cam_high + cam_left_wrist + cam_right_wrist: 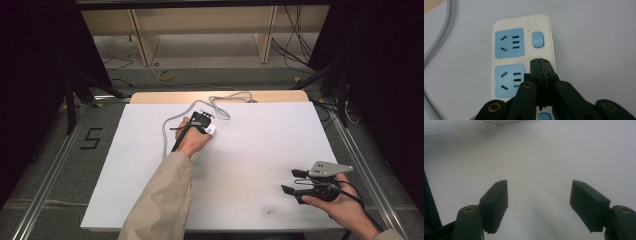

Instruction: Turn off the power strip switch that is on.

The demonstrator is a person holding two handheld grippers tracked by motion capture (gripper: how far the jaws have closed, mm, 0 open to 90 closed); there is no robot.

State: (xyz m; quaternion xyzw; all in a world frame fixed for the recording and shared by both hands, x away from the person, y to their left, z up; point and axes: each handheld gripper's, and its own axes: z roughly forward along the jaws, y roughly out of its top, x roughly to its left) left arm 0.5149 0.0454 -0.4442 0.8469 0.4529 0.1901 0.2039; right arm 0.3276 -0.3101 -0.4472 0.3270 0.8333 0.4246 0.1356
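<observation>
Pressing down with the left tool [539, 61], jaws closed tight together and empty, tips hovering over or touching the cream plastic power strip with pale blue sockets [509, 45], just beside the lower socket and short of the small blue rocker switch [537, 39] beyond it; contact itself not clear from the left gripper view. Lying flat toward the far middle of the white foam-covered counter [260, 165], that strip [210, 130], with its grey cable [167, 125] looping away to the counter's far edge. Resting near the right front corner, well apart from the strip, the right tool [290, 181], jaws spread wide and holding nothing, seen likewise in the right gripper view [539, 205].

Judging the step as switching: lining the closed tips up on a switch button. Calling next for a short move forward onto the blue rocker, then a firm, straight push down, keeping the tips centred and not slipping off onto the sockets.
</observation>
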